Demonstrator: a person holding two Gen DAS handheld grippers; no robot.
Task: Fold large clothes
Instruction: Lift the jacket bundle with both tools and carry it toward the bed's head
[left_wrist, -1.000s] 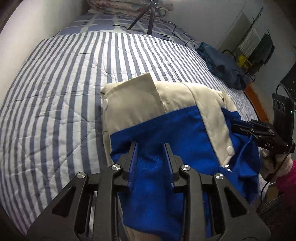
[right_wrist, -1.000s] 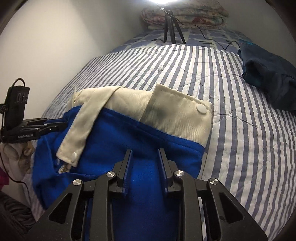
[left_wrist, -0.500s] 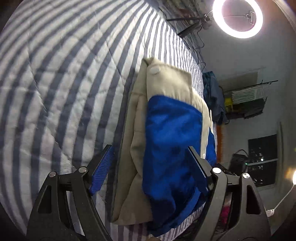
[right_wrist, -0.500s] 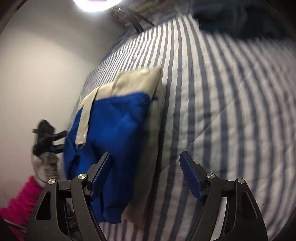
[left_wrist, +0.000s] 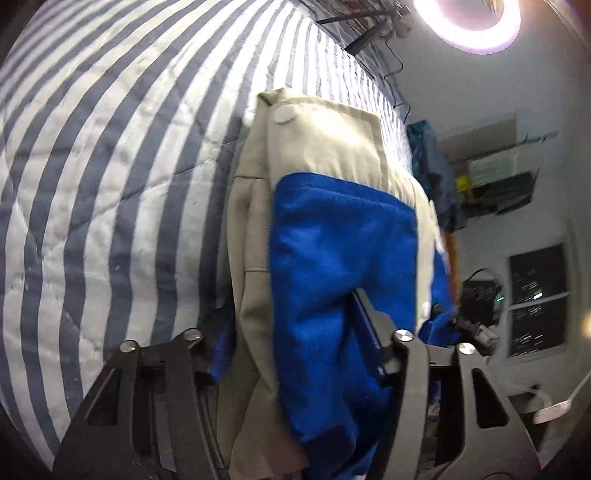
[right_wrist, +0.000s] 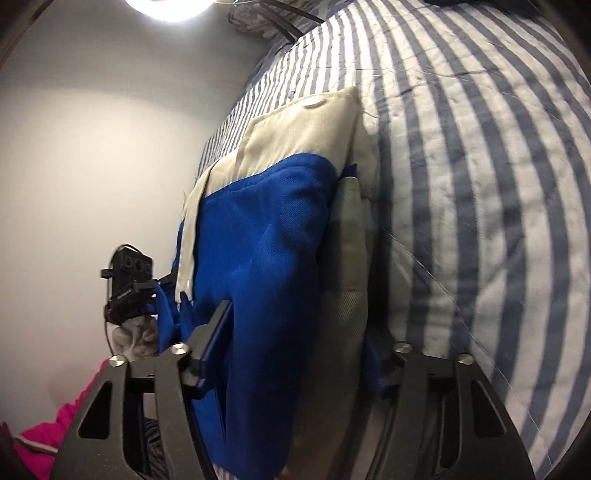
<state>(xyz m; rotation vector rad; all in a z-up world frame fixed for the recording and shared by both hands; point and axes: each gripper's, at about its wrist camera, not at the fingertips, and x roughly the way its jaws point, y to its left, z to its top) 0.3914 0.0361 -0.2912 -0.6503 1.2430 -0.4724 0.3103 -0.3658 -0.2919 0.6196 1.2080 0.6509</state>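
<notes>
One folded jacket (left_wrist: 332, 266), blue and cream, lies on the striped quilt (left_wrist: 110, 184), its near edge between the fingers of both claws. Left claw (left_wrist: 291, 343): jaws just closing, pads pressing the bundle from both sides, grasping it. Right claw (right_wrist: 299, 339): likewise closing, clamped on the jacket. Beyond the claws, a ring light (left_wrist: 476, 22); pink cloth (right_wrist: 48, 435) below left of the right claw.
</notes>
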